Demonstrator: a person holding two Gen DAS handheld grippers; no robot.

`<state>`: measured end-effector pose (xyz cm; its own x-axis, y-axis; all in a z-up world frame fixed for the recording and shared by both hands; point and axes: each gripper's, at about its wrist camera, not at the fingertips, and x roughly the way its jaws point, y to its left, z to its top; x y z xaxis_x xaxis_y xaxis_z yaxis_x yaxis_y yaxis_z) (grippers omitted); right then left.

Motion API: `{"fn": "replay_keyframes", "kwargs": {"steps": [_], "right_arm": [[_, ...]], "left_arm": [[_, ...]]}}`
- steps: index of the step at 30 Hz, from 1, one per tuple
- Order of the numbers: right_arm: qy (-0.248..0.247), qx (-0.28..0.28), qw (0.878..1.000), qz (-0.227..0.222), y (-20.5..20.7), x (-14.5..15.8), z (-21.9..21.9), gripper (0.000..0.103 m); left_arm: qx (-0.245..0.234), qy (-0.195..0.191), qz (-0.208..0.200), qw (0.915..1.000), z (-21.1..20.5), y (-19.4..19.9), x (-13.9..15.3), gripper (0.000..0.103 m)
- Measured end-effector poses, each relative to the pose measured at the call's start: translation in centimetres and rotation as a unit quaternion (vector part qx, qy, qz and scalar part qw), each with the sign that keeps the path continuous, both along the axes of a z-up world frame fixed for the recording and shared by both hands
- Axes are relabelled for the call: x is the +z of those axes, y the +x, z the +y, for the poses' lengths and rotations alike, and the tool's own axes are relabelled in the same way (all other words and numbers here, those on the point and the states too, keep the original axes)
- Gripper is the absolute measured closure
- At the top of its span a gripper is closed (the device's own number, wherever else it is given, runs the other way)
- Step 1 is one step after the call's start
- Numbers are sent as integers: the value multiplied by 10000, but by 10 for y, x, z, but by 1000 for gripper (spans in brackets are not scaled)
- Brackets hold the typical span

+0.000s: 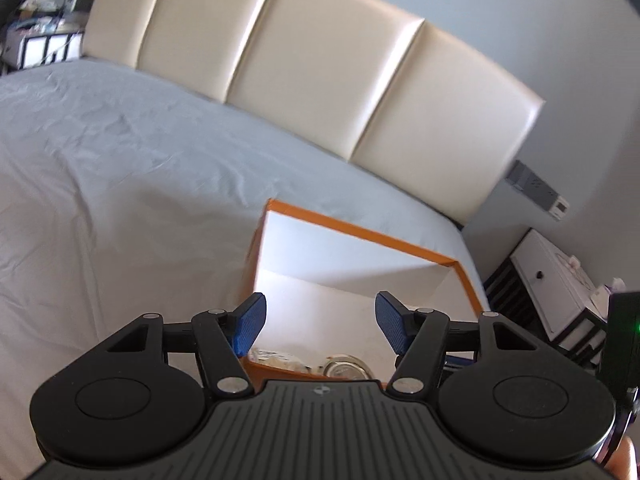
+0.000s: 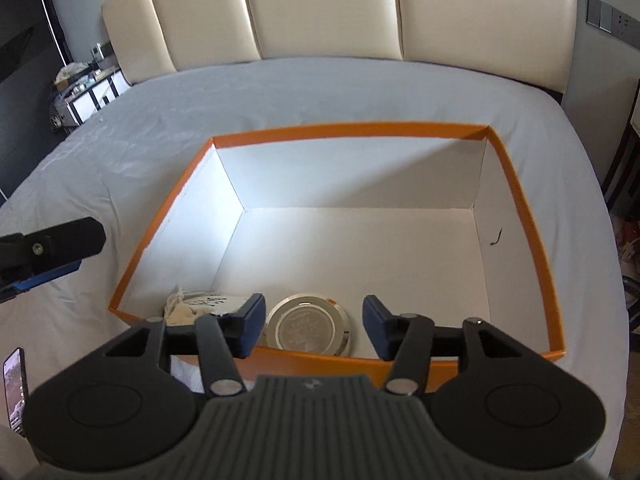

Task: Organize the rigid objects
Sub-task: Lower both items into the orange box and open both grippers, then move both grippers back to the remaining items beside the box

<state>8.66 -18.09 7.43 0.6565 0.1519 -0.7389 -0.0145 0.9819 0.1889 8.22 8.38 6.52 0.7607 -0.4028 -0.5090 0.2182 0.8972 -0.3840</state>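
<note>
An orange box with white inside (image 2: 520, 184) stands open on the bed; it also shows in the left wrist view (image 1: 360, 234). Inside, by the near wall, lie a round silver tin (image 2: 306, 326) and a small cloth pouch with a white card (image 2: 196, 306). The tin also shows in the left wrist view (image 1: 346, 368). My right gripper (image 2: 314, 326) is open and empty, above the near wall, with the tin between its fingers in view. My left gripper (image 1: 320, 326) is open and empty at the box's near left corner; one of its fingers (image 2: 52, 246) shows left of the box.
The bed's grey sheet (image 1: 120, 160) spreads to the left, with a cream padded headboard (image 2: 320, 8) behind. A phone (image 2: 16, 384) lies at the near left. Nightstands stand at either side of the bed (image 1: 556, 280) (image 2: 80, 96).
</note>
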Motion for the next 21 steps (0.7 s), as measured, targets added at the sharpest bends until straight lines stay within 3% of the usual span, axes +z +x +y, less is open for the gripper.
{"fn": "replay_keyframes", "kwargs": {"steps": [2,6,9,11,15,17,21], "right_arm": [[14,-32,9998,-216,-17,4,-9,46],[-1,-121,9976,-680,-58,5,-25,43],[170,-112,9975,-676,-88,-7,-32,43],[211,-85,9988,-428,-101,-23,-34,42],[241,-302,9991,200,-113,-62,-43,46],[628,-374,9970,268,-112,-65,-49,45],[872,-335,9948,404,-106,-72,-51,43]], "left_arm": [[-195,-14,-66,9998,-4,-11,-5,30],[-453,309,286,9981,-19,-21,-22,31],[-702,548,455,9950,-30,-27,-29,31],[-942,780,578,9908,-40,-29,-34,31],[-1497,1362,1001,9742,-63,-36,-52,31],[-1763,1563,1194,9645,-73,-39,-60,31],[-2306,2034,1383,9414,-91,-47,-72,28]]}}
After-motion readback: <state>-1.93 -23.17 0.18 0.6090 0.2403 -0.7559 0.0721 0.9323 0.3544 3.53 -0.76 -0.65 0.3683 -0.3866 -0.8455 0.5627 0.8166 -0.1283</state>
